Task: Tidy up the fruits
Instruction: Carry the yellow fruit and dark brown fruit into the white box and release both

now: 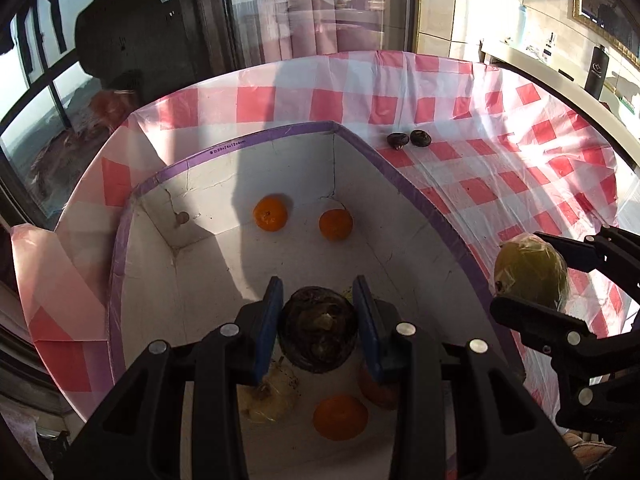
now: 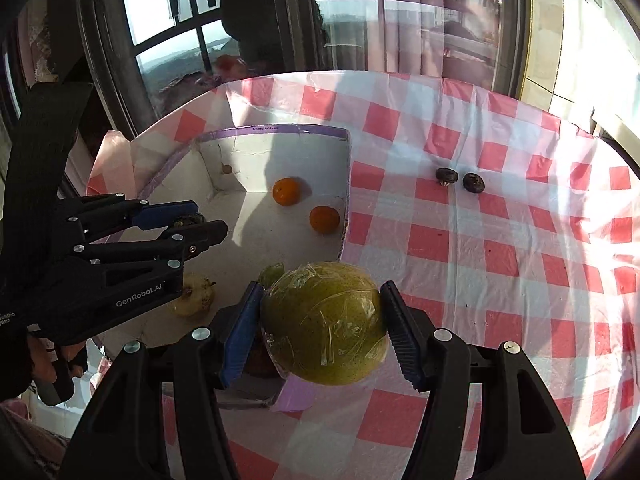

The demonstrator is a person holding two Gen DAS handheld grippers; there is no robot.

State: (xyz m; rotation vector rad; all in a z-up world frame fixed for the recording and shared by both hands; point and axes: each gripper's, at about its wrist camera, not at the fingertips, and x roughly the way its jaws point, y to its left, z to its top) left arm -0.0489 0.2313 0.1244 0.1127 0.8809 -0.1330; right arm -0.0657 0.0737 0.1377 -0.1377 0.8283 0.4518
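My left gripper [image 1: 318, 300] is shut on a dark brown round fruit [image 1: 318, 334] and hangs over the white box [image 1: 420, 196] with a purple taped rim. Inside the box lie oranges [image 1: 271, 213] [image 1: 335, 224] [image 1: 340, 417] and a pale yellow pear [image 1: 272, 394]. My right gripper [image 2: 322, 300] is shut on a large green fruit wrapped in clear film [image 2: 326, 322], held above the box's near right corner. From the right wrist view the left gripper [image 2: 200, 226] shows at the left, over the box [image 2: 280, 132]. Two small dark fruits [image 2: 447, 176] [image 2: 474, 182] rest on the checked cloth.
A red and white checked tablecloth [image 2: 500, 260] covers the table. A window with dark frames runs behind the table's far edge. A person's hand [image 2: 48, 356] holds the left gripper's handle. A shelf with a dark bottle [image 1: 599, 70] stands at the far right.
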